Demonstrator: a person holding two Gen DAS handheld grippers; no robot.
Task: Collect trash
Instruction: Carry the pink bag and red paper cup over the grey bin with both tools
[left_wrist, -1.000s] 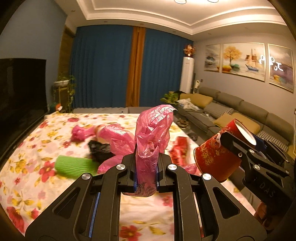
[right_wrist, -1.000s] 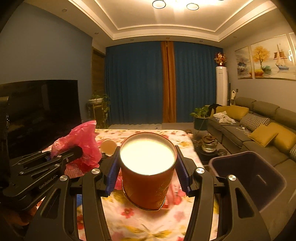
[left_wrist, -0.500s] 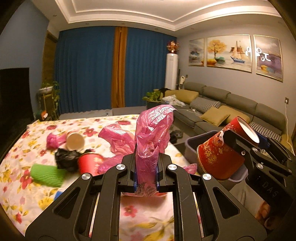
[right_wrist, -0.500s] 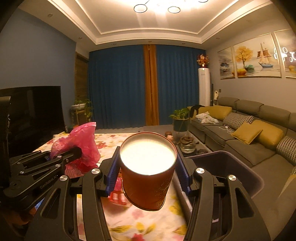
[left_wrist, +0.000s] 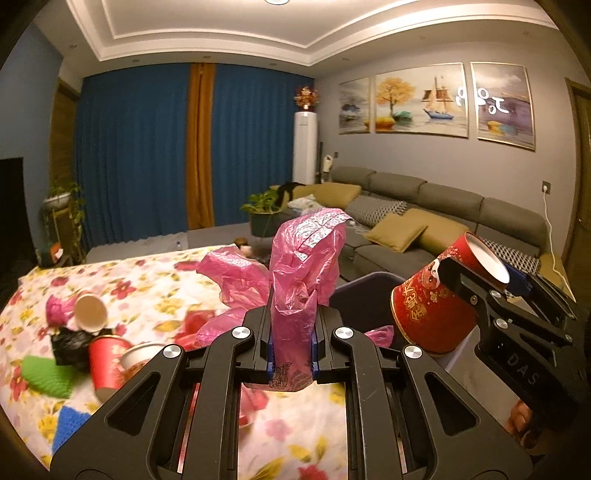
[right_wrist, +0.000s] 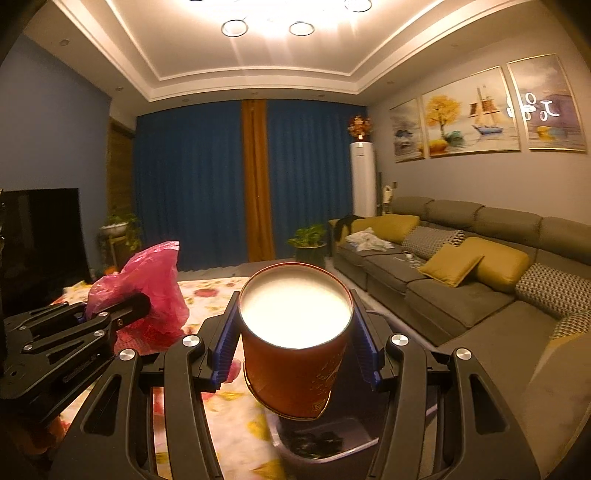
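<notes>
Trash in hand: pink plastic bag (left_wrist: 306, 273) and red paper cup (right_wrist: 295, 343), one per gripper.
Left gripper (left_wrist: 291, 354): fingers clenched on the crumpled neck of the pink plastic bag; the bag stands up above the blue pads, a loose fold trailing to its left.
Right gripper (right_wrist: 295, 347): ribbed blue pads pressed on both sides of the red paper cup, grasping it; mouth faces the camera, white inside, slightly tilted.
Cup position: held in the air above the dark bin (right_wrist: 325, 443), whose rim and dark contents show just below the cup's base.
Bin, left view: dark purple wall (left_wrist: 362, 291) seen behind the bag, beside the table edge.
Cross-check: in the left view the cup (left_wrist: 436, 306) shows gold print and a cartoon figure, clamped in the right gripper (left_wrist: 476, 291) at right.
Table (left_wrist: 155, 280): floral cloth.
Trash left on table: a red cup lying on its side (left_wrist: 107, 362), a white-bottomed cup (left_wrist: 90, 314), a black bag wad (left_wrist: 70, 343), a green knitted piece (left_wrist: 44, 376), a blue piece (left_wrist: 70, 424), more pink plastic (left_wrist: 55, 306).
Person: fingertips (left_wrist: 524, 432) visible under the right gripper's handle.
Surroundings: grey sofa (right_wrist: 461, 280) with yellow cushions to the right; blue curtains (right_wrist: 192, 184) behind.
</notes>
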